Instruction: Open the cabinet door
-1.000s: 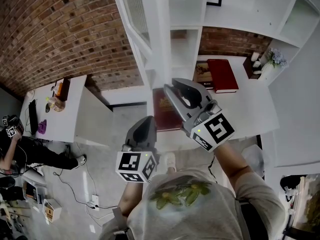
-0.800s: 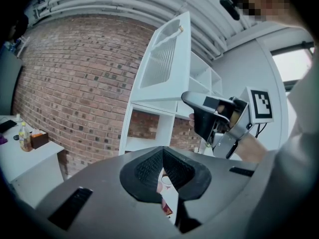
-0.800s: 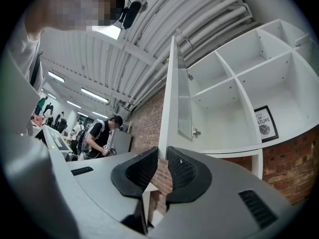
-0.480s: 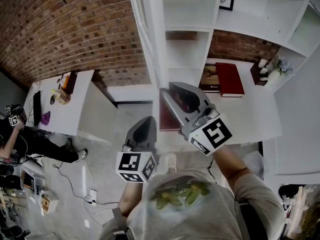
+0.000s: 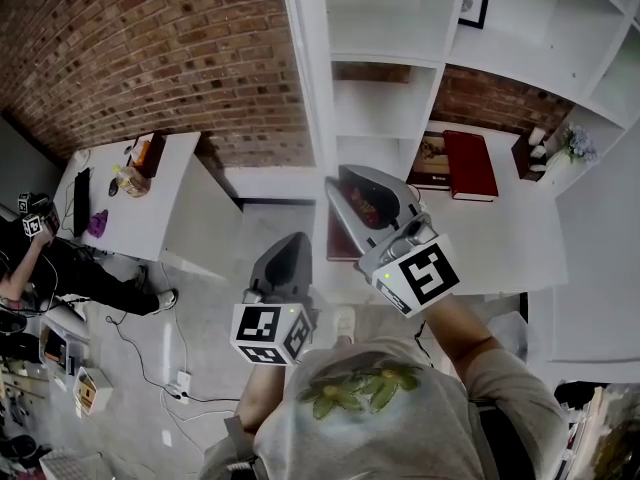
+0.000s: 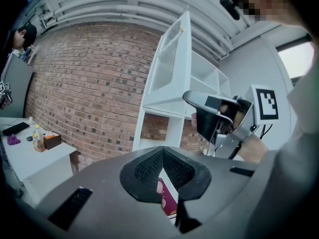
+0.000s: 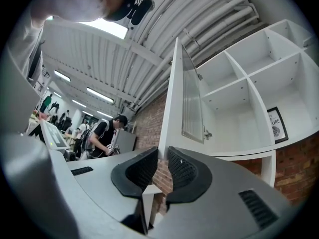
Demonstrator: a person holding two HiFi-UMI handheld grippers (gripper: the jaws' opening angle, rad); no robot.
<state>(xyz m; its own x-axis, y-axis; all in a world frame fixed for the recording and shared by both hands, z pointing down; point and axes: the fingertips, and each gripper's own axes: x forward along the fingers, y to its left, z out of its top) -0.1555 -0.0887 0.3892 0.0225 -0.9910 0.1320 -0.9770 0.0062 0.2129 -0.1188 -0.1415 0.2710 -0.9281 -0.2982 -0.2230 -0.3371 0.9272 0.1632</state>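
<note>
White-painted board frames the cabinet door (image 7: 192, 103), and a ribbed pane is set into that frame. The door is hung on the upper part of the white cabinet (image 5: 390, 28), above the bench (image 5: 510, 238). It is already swung well out from the open shelves, so that it is seen nearly edge-on in the head view. Its free edge is taken between the jaws of the right gripper (image 7: 162, 158), low down near the bottom corner. The pads are seen flanking the thin board closely, and a clamped hold on it is judged from that. The left gripper (image 6: 163, 171) is held lower and apart from the door, its jaws a little parted with nothing between them. Only a maroon book (image 6: 167, 198) is glimpsed through the gap.

The door is judged to be light and stiff and easily turned on its hinges, so little force is likely to be needed. The painted surface can be expected to be smooth and somewhat slippery. The pane should be treated as fragile and is better left untouched. The solid frame on the side away from the hinges is the place to be held, as leverage is greatest there. The pull is best led round the hinge's arc, not straight out, so that the board is neither twisted nor slipped from the pads. A small metal fitting (image 7: 205, 132) is seen on the inner face.
</note>
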